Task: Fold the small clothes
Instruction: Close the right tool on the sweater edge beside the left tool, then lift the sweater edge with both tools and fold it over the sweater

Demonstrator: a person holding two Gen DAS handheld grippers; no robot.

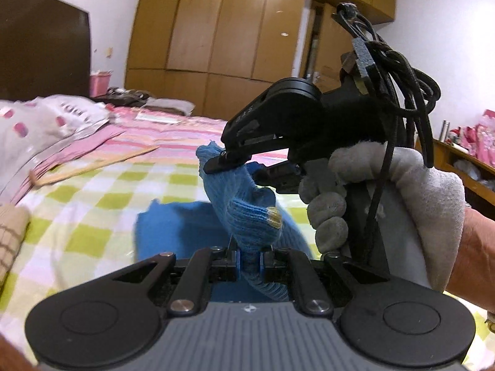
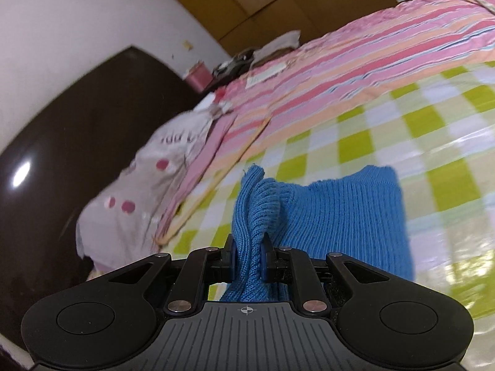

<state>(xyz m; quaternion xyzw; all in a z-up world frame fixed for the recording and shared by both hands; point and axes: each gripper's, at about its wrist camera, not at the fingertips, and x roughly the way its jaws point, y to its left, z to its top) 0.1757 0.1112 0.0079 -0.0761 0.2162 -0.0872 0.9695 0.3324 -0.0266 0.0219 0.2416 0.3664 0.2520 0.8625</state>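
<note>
A blue knitted garment (image 1: 244,213) with a small yellow patch is lifted above the bed, and part of it hangs down onto the checked sheet (image 1: 167,232). My left gripper (image 1: 250,259) is shut on one edge of it. My right gripper (image 1: 222,162), held in a grey-gloved hand, shows in the left wrist view pinching the garment's upper end. In the right wrist view my right gripper (image 2: 249,259) is shut on bunched blue knit (image 2: 256,216), and the rest of the garment (image 2: 349,213) spreads to the right over the sheet.
The bed has a green-and-white checked sheet (image 2: 417,130) and a pink striped cover (image 2: 340,49) beyond it. A pale spotted bag or pillow (image 1: 34,123) lies at the left by the dark headboard (image 2: 77,130). A wooden wardrobe (image 1: 222,31) stands behind. A shelf (image 1: 464,160) is at the right.
</note>
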